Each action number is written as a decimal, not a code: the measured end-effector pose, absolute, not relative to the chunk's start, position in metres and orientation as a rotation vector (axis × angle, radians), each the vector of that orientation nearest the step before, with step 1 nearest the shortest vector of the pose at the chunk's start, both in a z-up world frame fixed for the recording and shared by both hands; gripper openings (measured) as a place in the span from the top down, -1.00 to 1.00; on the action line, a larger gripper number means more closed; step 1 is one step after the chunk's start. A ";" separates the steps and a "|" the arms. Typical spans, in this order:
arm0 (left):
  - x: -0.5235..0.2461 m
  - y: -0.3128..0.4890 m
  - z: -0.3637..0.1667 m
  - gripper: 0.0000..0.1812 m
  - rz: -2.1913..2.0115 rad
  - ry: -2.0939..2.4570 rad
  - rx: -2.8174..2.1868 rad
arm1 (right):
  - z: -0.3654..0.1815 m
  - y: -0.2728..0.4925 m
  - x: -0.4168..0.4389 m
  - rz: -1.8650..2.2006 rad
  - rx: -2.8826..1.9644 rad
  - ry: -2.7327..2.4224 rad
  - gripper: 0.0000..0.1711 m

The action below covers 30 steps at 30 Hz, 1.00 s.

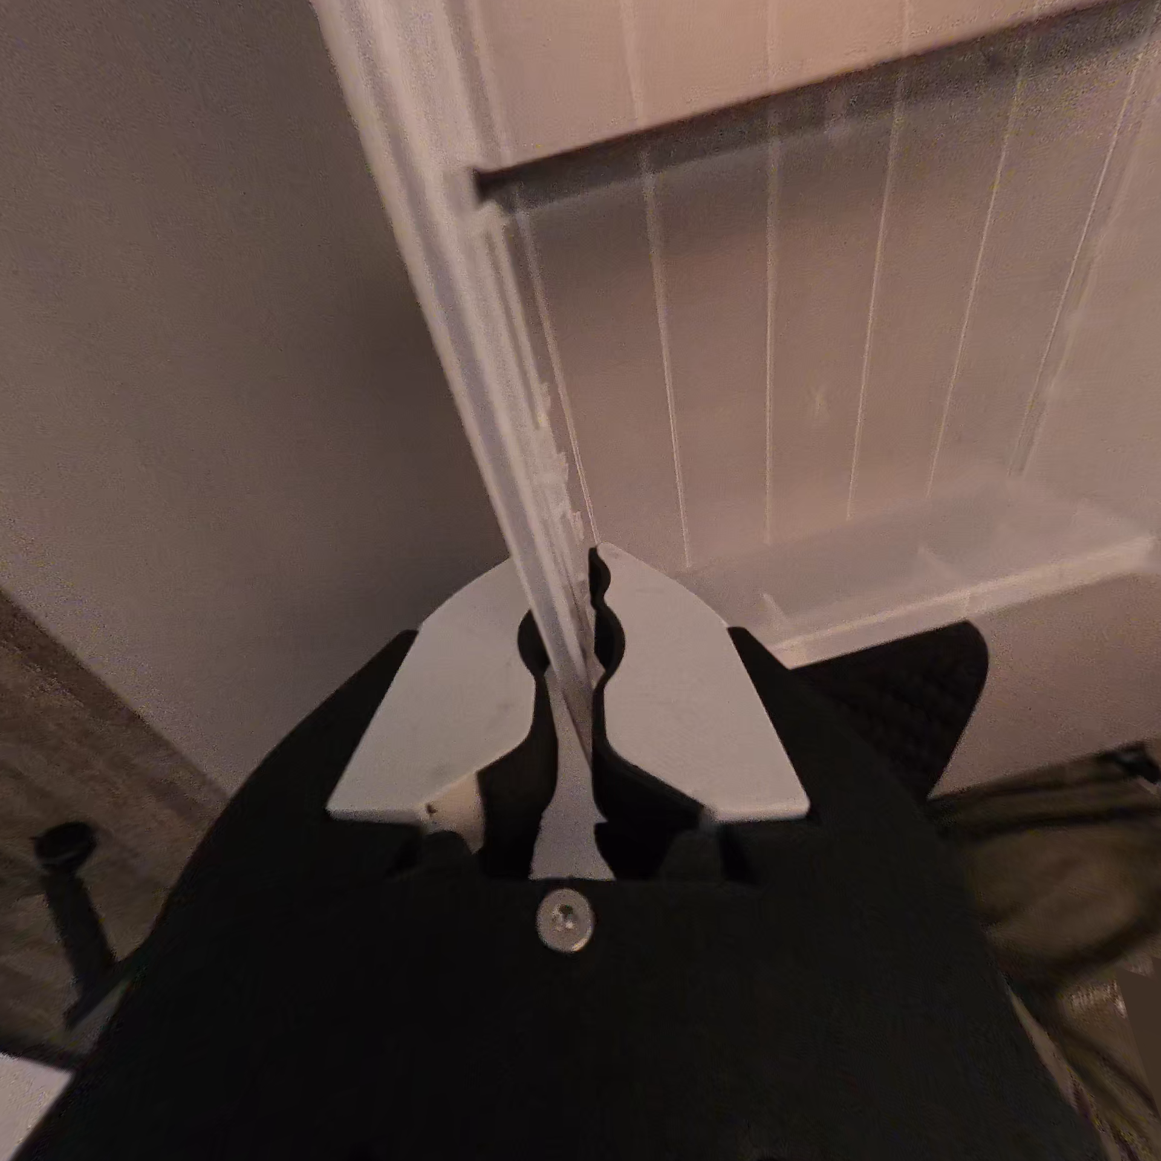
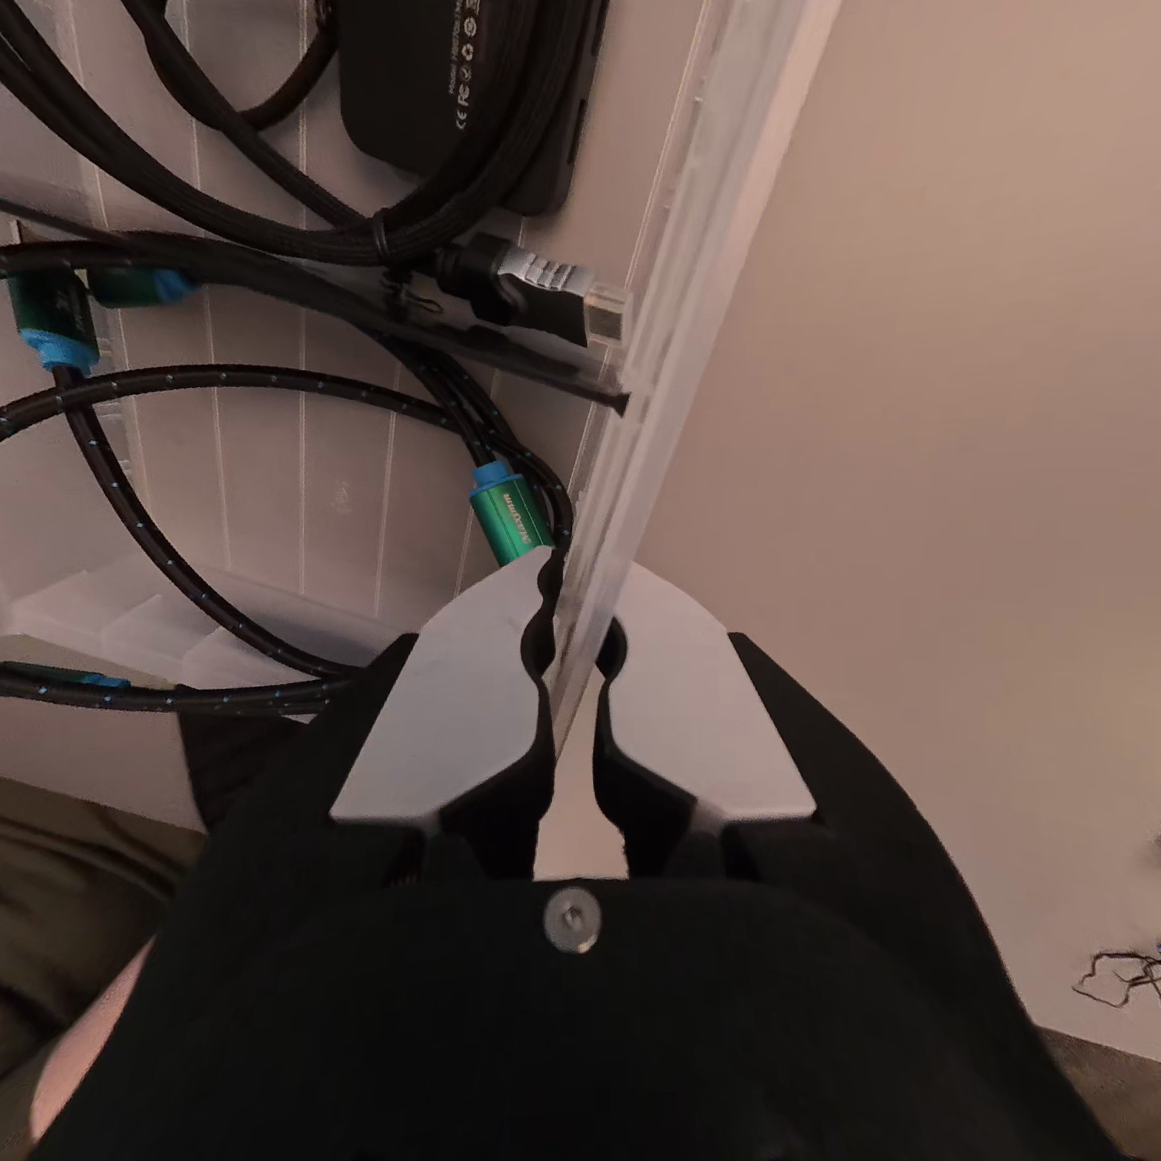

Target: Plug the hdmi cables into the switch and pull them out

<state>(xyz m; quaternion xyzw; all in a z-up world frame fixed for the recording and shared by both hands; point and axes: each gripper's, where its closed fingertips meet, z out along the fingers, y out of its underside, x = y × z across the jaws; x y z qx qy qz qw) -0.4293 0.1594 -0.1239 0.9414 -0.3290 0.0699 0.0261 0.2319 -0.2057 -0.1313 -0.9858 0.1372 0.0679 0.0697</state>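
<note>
HDMI switch [image 2: 465, 94]: black box, lies at the far end of a clear plastic bin [image 2: 264, 477], seen in the right wrist view. No plug is seated in any port visible here.

HDMI cables, all inside the same bin:
- black braided cable [image 2: 264, 207], bundled, running across the switch; its grey-and-black plug [image 2: 534, 292] lies with its metal tip against the bin wall.
- blue-flecked braided cable [image 2: 157, 553], looped; one green plug [image 2: 512, 521] lies just beside the near corner, a second green plug [image 2: 53, 314] at the left edge.

Bin wall [image 2: 634, 440]: the right tool [image 2: 575, 603] is closed on the clear rim, jaws pinching it from both sides. In the left wrist view the left tool [image 1: 575, 603] is likewise clamped on the opposite wall [image 1: 477, 352]; that side of the bin holds nothing visible. Both views are motion-blurred.

Judgement: the bin is being carried or repositioned; plugging has not started.

Risks:
- Thin, smooth rim held only by narrow jaw contact. A slip on either side would tip the bin.
- Loose contents. Tilt would slide switch and cables together, tangling loops.
- The grey plug's tip pressing the wall could scrape or jam if the load shifts.
</note>
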 end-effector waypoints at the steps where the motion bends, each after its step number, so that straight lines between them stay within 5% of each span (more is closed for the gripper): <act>1: -0.423 0.154 -0.125 0.91 0.206 -1.066 2.861 | -0.131 -0.202 0.227 0.217 -2.975 0.418 0.91; 22: -0.303 0.076 -0.124 0.49 -0.272 -1.450 2.514 | -0.130 -0.119 0.147 0.095 -3.048 0.252 0.88; 30: -0.293 0.060 -0.101 0.36 -0.174 -1.592 2.513 | -0.086 -0.093 0.160 -0.107 -2.806 0.299 0.46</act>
